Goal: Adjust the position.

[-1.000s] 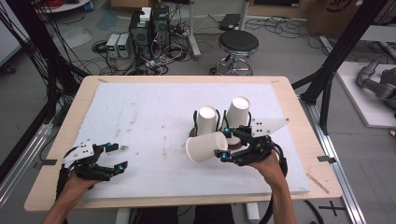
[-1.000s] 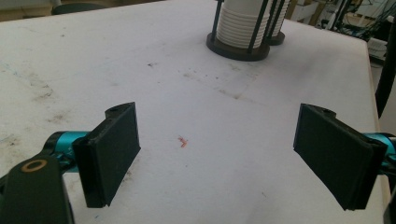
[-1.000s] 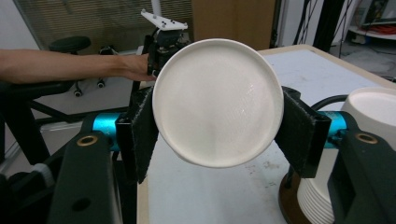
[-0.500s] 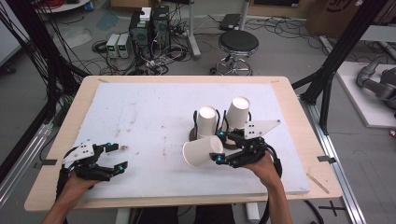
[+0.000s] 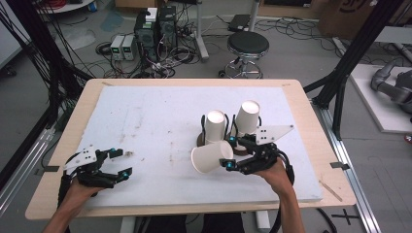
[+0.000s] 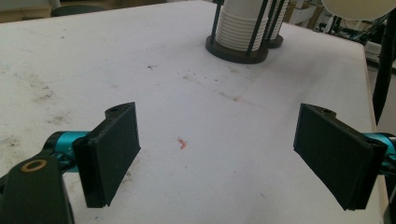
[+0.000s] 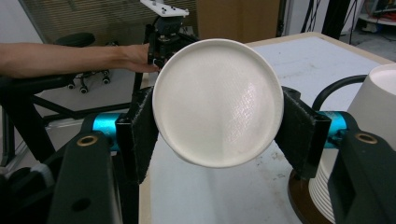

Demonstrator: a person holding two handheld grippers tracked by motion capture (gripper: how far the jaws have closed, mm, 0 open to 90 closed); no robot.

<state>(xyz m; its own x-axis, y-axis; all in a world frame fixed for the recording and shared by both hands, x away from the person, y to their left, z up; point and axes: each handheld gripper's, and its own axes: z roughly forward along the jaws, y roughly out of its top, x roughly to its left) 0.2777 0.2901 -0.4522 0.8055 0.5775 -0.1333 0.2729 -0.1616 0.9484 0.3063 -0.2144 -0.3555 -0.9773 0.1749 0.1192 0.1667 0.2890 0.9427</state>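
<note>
White paper cup [image 5: 210,157] lies sideways between the right gripper [image 5: 232,151]'s jaws, clamped, just in front of two cup stacks [image 5: 215,127]. Squeezing harder could crush its thin wall. The left gripper [image 5: 118,163] rests gaping and empty on the tabletop [image 5: 145,121], well apart.

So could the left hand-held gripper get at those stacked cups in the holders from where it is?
Probably yes. The left hand-held gripper is open and holds nothing, and bare white table lies between it and the cup stacks. The right hand-held gripper, holding a cup, sits beside them and may crowd it.
</note>
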